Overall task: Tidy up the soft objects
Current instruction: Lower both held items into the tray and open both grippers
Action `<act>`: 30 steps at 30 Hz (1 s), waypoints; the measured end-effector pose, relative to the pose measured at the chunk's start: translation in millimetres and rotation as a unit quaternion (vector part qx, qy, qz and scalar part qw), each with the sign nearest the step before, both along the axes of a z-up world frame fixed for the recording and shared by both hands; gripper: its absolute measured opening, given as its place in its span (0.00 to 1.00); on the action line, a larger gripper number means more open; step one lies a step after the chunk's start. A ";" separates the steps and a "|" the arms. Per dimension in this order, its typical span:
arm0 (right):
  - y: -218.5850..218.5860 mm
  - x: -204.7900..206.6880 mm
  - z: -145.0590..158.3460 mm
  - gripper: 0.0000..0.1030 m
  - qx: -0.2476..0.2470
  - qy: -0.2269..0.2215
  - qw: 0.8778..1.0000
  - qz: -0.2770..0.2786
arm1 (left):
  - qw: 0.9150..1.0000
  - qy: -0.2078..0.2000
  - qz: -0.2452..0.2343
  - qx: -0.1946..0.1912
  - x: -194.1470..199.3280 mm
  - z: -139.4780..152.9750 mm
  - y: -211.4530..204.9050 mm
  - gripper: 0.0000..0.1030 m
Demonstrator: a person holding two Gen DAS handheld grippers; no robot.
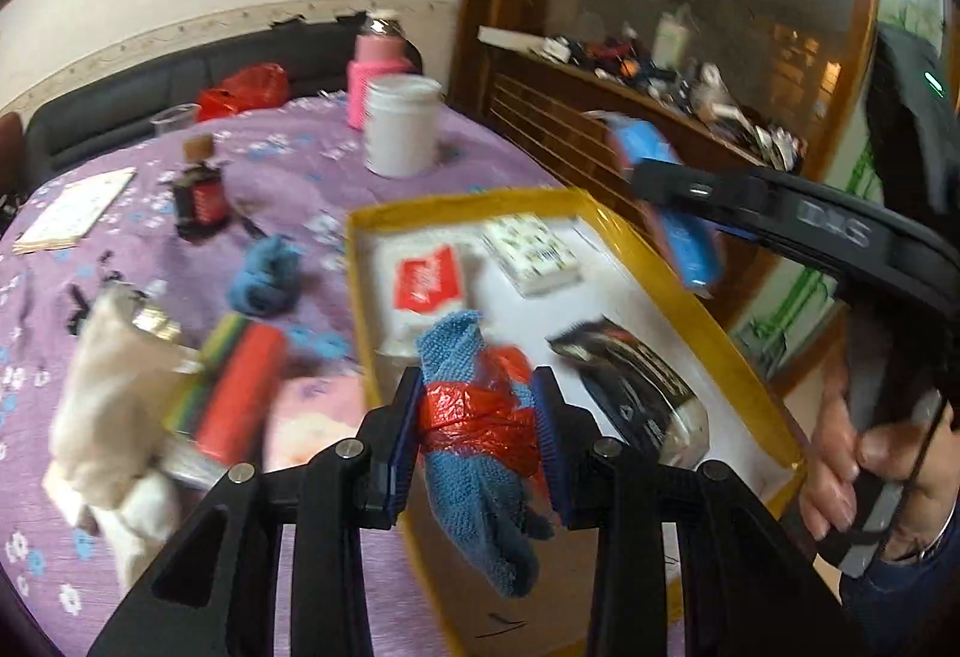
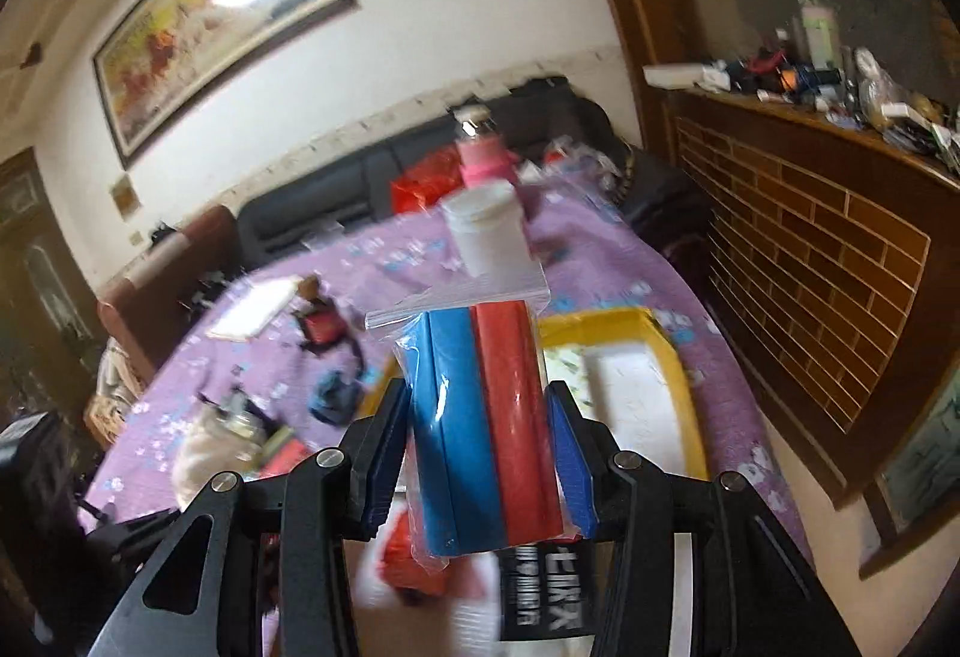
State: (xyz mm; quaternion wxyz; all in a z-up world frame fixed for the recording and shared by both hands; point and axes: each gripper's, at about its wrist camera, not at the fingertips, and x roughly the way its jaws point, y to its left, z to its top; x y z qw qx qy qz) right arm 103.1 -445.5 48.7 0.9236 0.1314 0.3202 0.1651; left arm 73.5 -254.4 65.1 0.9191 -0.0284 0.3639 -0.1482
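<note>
We hold both loads over the yellow box (image 1: 708,291) now. Our left gripper (image 1: 480,417) is clamped on the blue cloth bundle (image 1: 474,417), long axis running away from us, box directly beneath. Our right gripper (image 2: 480,447) pinches the bagged blue-and-red foam (image 2: 480,417), pointing forward, box just ahead.
</note>
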 end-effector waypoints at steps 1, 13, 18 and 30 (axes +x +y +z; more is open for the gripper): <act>-2.6 5.1 -7.9 0.48 0.002 0.016 1.000 -0.002 | 1.000 0.003 -0.004 0.003 0.6 -2.9 -4.5 0.33; -9.6 32.2 -47.6 0.48 -0.021 0.091 0.995 -0.014 | 0.999 0.035 -0.030 0.024 5.2 -29.1 -29.7 0.33; -9.6 33.8 -54.3 0.48 -0.018 0.101 0.995 -0.017 | 0.998 0.032 -0.037 0.032 3.2 -31.0 -32.5 0.33; -7.8 23.4 -43.4 0.56 -0.024 0.086 0.996 -0.027 | 0.998 0.016 -0.046 0.025 -6.9 -19.4 -29.4 0.55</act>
